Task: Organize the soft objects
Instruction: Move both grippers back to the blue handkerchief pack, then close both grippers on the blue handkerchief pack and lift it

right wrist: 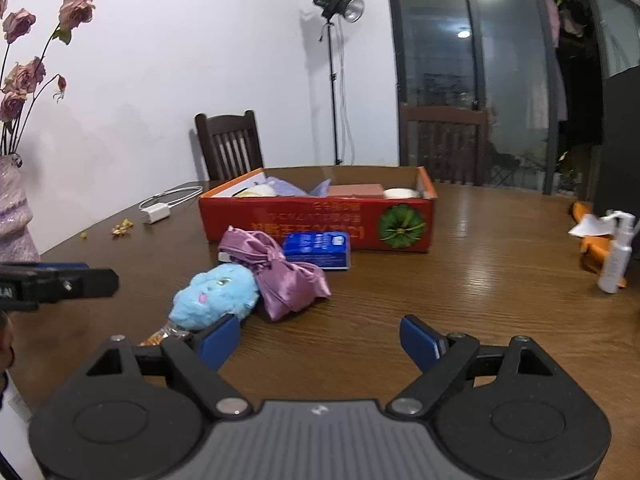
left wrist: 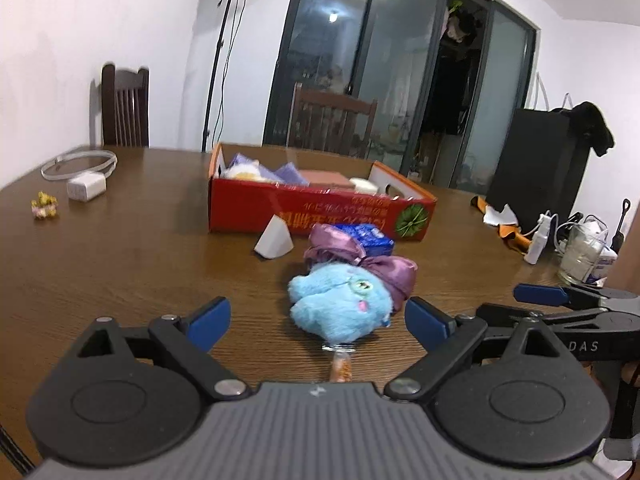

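Wooden table (left wrist: 120,264) | both tools low, tilted down, gaping | left tool (left wrist: 318,322) straddles blue plush (left wrist: 340,304) | right tool (right wrist: 320,340) empty

Both cameras look forward and slightly down from low over the surface (left wrist: 120,248). Both views share the blue plush toy (left wrist: 340,304) close by and the red box (right wrist: 316,216) behind it, the right camera looking from further right.

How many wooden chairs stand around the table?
2: one chair against the white wall on the left, another chair before the glass doors. Others may stand out of view.
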The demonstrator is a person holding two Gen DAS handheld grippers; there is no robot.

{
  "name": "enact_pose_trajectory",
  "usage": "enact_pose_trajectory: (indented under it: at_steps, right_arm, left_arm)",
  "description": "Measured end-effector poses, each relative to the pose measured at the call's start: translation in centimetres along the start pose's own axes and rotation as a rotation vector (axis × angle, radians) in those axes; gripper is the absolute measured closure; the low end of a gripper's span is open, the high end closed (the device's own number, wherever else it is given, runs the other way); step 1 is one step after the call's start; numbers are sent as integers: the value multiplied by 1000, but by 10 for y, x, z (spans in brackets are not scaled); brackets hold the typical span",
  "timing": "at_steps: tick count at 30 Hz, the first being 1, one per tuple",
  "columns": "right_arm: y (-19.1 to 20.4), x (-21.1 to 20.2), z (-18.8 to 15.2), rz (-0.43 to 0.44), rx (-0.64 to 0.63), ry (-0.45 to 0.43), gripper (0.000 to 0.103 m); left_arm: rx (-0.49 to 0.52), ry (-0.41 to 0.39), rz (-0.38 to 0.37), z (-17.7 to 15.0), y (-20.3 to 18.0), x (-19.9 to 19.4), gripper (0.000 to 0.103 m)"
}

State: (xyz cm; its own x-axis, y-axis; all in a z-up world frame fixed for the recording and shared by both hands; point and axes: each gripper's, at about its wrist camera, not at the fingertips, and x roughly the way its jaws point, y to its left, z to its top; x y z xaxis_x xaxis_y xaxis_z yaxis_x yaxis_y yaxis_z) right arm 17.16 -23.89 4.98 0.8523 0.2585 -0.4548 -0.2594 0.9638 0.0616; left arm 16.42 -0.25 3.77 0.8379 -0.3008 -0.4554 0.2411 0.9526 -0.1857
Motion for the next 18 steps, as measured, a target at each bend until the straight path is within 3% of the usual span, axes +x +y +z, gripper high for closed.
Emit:
enact_pose_trajectory:
  at_steps: [4,9,12,15,18]
  right_arm:
    - [1,31,14,22,-15,29,20]
    - [-13,71,37,67,57,54,25]
    - [-26,101,55,62,112,66,26]
    - [-38,132,73,52,134,85,35]
    - [-51,163,85,53,169,107,52]
  left_arm:
    - [-45,29,-31,8,12,25,9]
    - [-97,58,-69,36,26,70,24]
    - [-76,62,-93,64,22,96,29]
    - [-22,50,-160,87,8,121,33]
    - [-45,197,-169,95,1,169,58]
